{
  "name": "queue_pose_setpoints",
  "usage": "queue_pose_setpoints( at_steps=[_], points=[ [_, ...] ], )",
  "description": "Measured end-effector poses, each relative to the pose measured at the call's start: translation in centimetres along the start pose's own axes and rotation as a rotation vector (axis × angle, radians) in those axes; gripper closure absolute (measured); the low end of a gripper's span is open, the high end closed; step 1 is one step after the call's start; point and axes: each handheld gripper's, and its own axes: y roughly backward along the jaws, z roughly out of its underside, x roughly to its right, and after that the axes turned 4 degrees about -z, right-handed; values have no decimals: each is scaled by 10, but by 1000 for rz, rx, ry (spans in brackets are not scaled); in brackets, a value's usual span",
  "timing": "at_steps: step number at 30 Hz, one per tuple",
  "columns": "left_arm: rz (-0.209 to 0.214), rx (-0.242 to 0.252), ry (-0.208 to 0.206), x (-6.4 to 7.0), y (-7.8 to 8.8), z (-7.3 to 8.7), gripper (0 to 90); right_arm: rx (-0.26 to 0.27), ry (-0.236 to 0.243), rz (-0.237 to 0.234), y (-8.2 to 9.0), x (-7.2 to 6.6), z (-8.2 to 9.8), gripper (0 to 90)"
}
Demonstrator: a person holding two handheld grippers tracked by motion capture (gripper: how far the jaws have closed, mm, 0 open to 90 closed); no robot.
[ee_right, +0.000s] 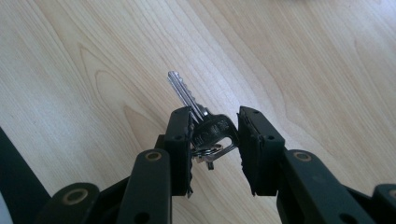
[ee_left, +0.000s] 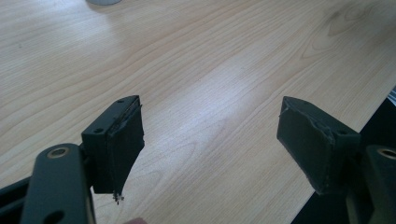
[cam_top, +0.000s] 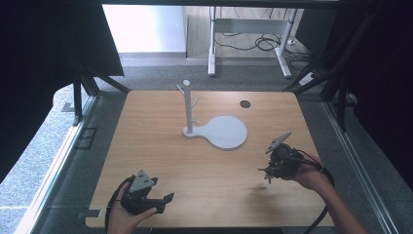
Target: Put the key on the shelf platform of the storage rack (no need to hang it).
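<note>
In the right gripper view a silver key [ee_right: 186, 91] with a black head sits clamped between the pads, blade pointing up and away over the wooden table [ee_right: 303, 60]. A small ring hangs under its head. My right gripper [ee_right: 215, 135] is shut on it; in the high view that gripper [cam_top: 267, 172] hovers at the table's right side. My left gripper [cam_top: 165, 204] rests near the front left edge, held by a hand. In the left gripper view the left gripper [ee_left: 210, 135] is open, with nothing but bare wood between its fingers.
A white stand [cam_top: 187, 105] with short pegs rises from a white round base plate [cam_top: 226, 131] at the table's middle back. A dark round hole [cam_top: 245, 104] marks the tabletop behind it. Black frame posts flank the table.
</note>
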Motion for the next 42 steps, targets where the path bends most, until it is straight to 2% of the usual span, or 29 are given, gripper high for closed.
queue_pose_setpoints(
  at_steps=[42],
  points=[
    [1,9,6,-3,3,0,232,15,29,-5,12,14,-48,666]
  ],
)
